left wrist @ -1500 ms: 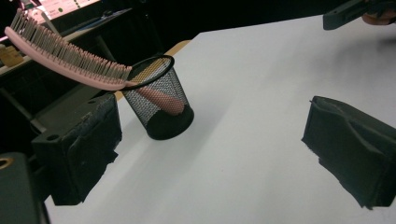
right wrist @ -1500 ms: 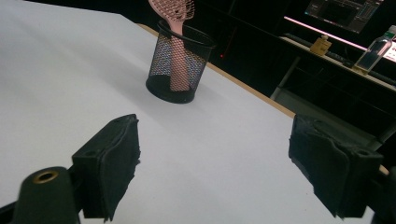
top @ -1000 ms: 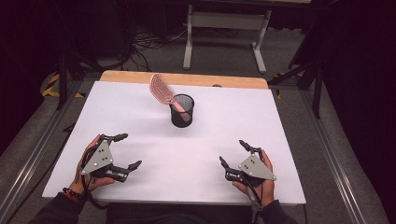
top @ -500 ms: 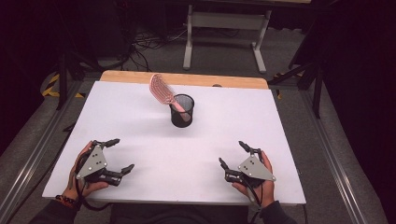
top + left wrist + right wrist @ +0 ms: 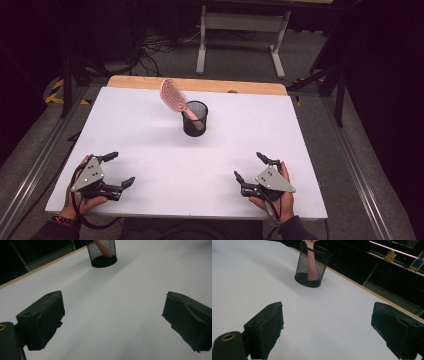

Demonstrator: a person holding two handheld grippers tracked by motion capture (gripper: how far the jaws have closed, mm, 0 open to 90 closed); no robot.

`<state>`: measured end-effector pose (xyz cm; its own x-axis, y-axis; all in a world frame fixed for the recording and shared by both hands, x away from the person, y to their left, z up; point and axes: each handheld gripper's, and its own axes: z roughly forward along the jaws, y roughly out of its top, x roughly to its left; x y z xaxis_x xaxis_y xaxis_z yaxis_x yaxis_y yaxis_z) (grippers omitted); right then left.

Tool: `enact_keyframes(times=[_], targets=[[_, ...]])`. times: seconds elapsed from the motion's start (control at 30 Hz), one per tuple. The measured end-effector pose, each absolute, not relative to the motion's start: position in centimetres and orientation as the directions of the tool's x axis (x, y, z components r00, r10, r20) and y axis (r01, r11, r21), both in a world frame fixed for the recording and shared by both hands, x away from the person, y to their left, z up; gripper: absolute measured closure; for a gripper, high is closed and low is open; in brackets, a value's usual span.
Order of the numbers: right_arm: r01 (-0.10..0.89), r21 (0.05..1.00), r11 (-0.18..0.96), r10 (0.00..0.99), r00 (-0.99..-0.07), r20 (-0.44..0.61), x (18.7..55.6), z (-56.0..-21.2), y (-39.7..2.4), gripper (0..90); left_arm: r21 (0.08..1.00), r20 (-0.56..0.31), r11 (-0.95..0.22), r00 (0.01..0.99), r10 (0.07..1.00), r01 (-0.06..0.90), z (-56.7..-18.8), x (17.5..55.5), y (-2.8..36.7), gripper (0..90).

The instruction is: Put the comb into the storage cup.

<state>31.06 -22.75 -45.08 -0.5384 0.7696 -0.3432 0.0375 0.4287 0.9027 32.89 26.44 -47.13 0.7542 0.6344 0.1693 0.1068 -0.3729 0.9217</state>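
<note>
Grippers: our left gripper (image 5: 114, 169) and right gripper (image 5: 250, 167) gape wide, empty.
Ahead: pink plastic hairbrush (image 5: 172, 94) leaning in black mesh cup (image 5: 195, 118).
Advice: we'd pinch the brush, steadying the cup.

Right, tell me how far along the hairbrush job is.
Done, by the look of it: the pink hairbrush stands handle-down in the black mesh cup. In hand: nothing; the left gripper and the right gripper sit near the table's front edge, jaws open and empty. Nothing visible remains to put away.

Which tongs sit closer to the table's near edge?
The left tongs: their hand hangs over the near edge, while the right tongs sit slightly farther in. Both are open and empty.
</note>
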Motion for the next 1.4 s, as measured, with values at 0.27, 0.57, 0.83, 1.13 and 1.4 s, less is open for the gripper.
enact_keyframes(times=[0.27, 0.57, 0.83, 1.13, 1.4], targets=[[0.025, 0.894, 0.447, 0.751, -0.553, -0.359, 31.07, -45.25, -22.45, 10.5, 0.921, 0.181, -0.377, 0.745, 0.642, 0.102, -47.01, 32.78, 26.47, 4.8], [0.014, 0.893, 0.450, 0.751, -0.547, -0.370, 30.93, -45.19, -22.40, 10.9, 0.917, 0.187, -0.386, 0.746, 0.639, 0.101, -47.05, 32.86, 26.12, 5.1], [0.009, 0.894, 0.448, 0.759, -0.533, -0.375, 30.78, -44.89, -22.28, 10.9, 0.919, 0.187, -0.384, 0.758, 0.625, 0.090, -47.01, 32.62, 26.06, 5.2], [0.005, 0.893, 0.450, 0.758, -0.532, -0.378, 30.84, -44.95, -22.41, 11.0, 0.917, 0.182, -0.386, 0.760, 0.624, 0.098, -47.08, 32.77, 25.83, 5.4], [0.011, 0.894, 0.447, 0.763, -0.527, -0.375, 30.93, -44.93, -22.63, 11.0, 0.918, 0.171, -0.381, 0.757, 0.630, 0.109, -47.10, 32.97, 25.81, 5.5]])
